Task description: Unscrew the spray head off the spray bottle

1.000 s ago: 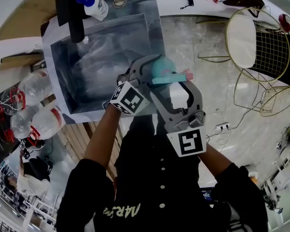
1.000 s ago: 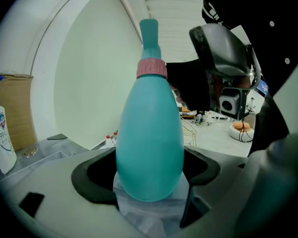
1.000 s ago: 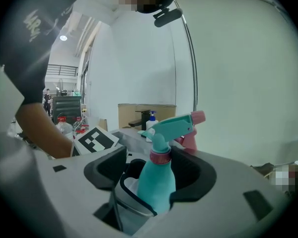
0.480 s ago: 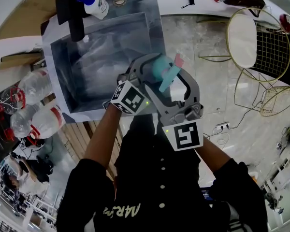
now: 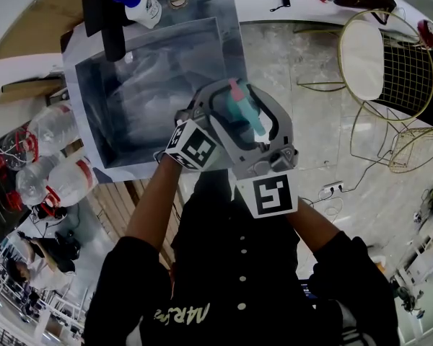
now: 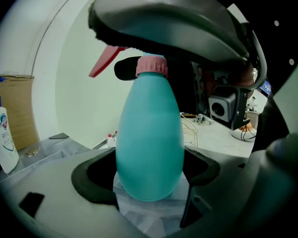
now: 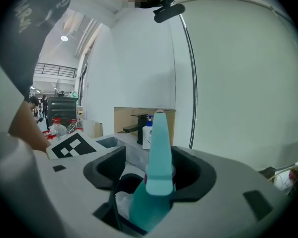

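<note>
**Spray bottle held between two grippers over a sink**

The left gripper (image 6: 149,171) is clamped on the bottle (image 6: 149,133). Its two dark pads press the left and right sides of the teal body low down, near the base. The bottle stands upright in this grip, with its pink collar (image 6: 151,66) at the top and a pink trigger (image 6: 105,61) slanting down to the left of the collar.

The right gripper (image 7: 151,173) reaches over the bottle from the near side, and its jaws stand wide apart around the spray head (image 7: 159,143). In the right gripper view the jaw on the right lies close against the teal head. The jaw on the left is clear of it, with a gap showing, so the head is not pinched. The head is on the bottle and points away from the person.

In the head view both grippers meet in mid-air over the right rim of the sink (image 5: 94,92), and the bottle touches no surface. A black faucet (image 5: 108,27) stands at the far left of the sink, with a soap bottle (image 5: 141,7) just to its right. Clear water bottles (image 5: 54,128) lie left of the sink. A gold wire chair (image 5: 368,56) stands well apart on the floor (image 5: 296,121) at the far right.
</note>
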Demonstrator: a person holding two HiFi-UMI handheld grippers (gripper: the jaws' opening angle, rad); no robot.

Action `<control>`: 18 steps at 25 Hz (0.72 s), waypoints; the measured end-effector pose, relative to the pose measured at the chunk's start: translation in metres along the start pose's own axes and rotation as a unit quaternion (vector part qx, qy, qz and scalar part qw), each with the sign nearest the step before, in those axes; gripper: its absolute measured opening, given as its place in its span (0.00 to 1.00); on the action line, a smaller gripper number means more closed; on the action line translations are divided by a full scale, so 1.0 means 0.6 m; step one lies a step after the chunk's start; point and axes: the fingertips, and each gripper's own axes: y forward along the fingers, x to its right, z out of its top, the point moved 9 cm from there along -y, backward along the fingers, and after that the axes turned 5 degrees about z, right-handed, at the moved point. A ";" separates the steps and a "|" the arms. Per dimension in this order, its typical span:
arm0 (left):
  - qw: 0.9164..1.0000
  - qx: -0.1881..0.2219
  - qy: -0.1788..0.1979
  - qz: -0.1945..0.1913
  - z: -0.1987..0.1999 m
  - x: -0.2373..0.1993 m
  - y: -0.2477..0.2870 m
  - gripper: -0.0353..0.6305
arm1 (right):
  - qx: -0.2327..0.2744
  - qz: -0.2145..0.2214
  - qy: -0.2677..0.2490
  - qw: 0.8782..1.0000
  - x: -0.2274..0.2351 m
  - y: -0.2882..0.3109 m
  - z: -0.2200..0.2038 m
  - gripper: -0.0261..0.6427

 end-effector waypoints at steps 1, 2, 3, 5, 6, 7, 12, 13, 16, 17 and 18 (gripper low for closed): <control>1.000 0.000 0.000 0.000 0.000 0.000 0.000 0.65 | 0.001 0.002 -0.006 1.000 0.001 0.001 0.000 0.47; 1.000 0.000 -0.001 0.000 0.000 0.000 0.000 0.65 | 0.002 0.005 -0.015 1.000 0.003 0.003 0.000 0.47; 1.000 0.000 -0.002 -0.001 -0.001 0.000 0.000 0.65 | 0.003 0.011 -0.024 1.000 0.006 0.003 0.000 0.45; 1.000 0.000 -0.003 -0.001 -0.001 0.000 0.001 0.65 | 0.003 0.025 -0.041 0.999 0.014 0.002 -0.001 0.39; 1.000 0.000 -0.003 -0.002 -0.001 0.000 0.001 0.65 | 0.003 0.035 -0.047 0.998 0.018 0.001 -0.002 0.35; 1.000 0.000 -0.002 -0.003 -0.001 -0.001 0.001 0.65 | 0.004 0.046 -0.052 0.998 0.022 0.000 -0.003 0.31; 1.000 0.001 -0.001 -0.008 0.000 -0.002 0.001 0.65 | 0.016 0.136 -0.075 0.988 0.040 -0.001 -0.005 0.25; 1.000 0.001 -0.001 -0.009 -0.001 -0.003 0.001 0.65 | 0.020 0.162 -0.081 0.983 0.044 -0.001 -0.005 0.25; 1.000 0.004 0.001 -0.017 -0.003 -0.003 0.000 0.65 | 0.030 0.273 -0.103 0.956 0.061 0.003 -0.006 0.24; 1.000 0.006 0.002 -0.020 -0.004 -0.003 0.000 0.65 | 0.033 0.313 -0.107 0.943 0.068 0.005 -0.006 0.24; 1.000 0.008 0.002 -0.024 -0.004 -0.004 0.000 0.65 | 0.035 0.347 -0.107 0.931 0.074 0.007 -0.006 0.24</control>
